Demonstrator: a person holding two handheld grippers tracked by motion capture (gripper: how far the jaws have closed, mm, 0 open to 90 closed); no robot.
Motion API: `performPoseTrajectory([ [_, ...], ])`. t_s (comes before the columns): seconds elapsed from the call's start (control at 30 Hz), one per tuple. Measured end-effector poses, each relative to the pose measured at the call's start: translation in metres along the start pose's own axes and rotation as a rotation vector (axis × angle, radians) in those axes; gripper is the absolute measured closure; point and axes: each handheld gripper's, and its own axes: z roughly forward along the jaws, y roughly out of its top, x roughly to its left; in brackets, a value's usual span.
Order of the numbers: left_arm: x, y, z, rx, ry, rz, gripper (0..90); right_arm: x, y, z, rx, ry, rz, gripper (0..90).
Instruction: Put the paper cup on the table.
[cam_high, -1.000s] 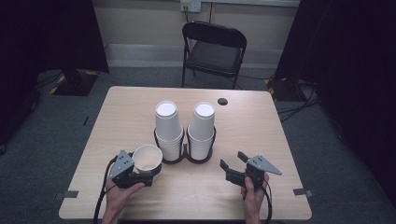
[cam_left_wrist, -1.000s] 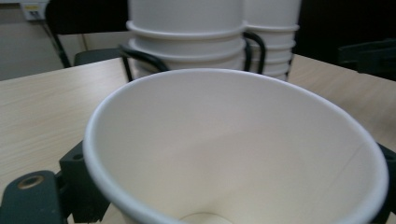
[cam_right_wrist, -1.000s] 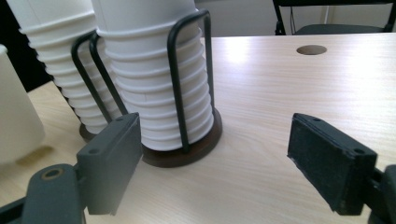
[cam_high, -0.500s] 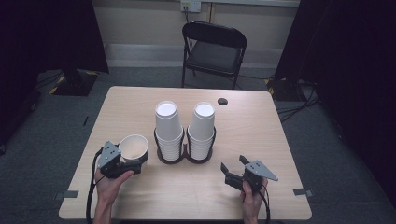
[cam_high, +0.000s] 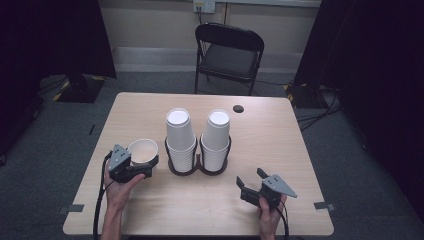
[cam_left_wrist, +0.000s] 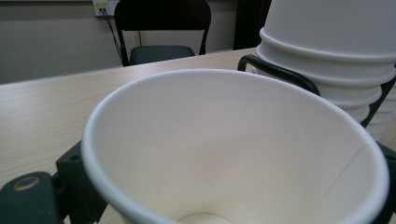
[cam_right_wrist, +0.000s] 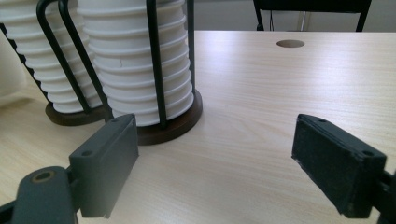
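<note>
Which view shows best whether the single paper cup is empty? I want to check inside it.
The left gripper view: it looks straight into the cup, bare down to its bottom. The high view shows the cup small, at the left gripper; the right gripper view catches only a pale edge.

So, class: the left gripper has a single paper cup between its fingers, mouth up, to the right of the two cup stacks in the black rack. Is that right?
One thing is wrong: the paper cup in the left gripper stands left of the cup stacks, not right, as the high view shows. The rest holds.
</note>
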Motion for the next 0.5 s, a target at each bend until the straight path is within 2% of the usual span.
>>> performPoseTrajectory([
  [0.13,0.006,0.001,0.009,-0.003,0.000,-0.018,8.3,0.001,-0.001,-0.002,-0.022,-0.004,-0.015,13.7],
  [0.3,0.016,0.003,0.020,-0.006,0.018,-0.041,8.3,0.002,-0.001,-0.002,-0.019,-0.001,-0.021,13.8],
  [0.43,0.019,0.007,0.029,-0.004,0.037,-0.020,7.9,0.002,-0.001,-0.002,-0.018,0.004,-0.029,13.8],
  [0.5,0.020,0.006,0.031,0.003,0.048,-0.024,7.7,0.002,-0.001,-0.002,-0.018,0.003,-0.026,13.8],
])
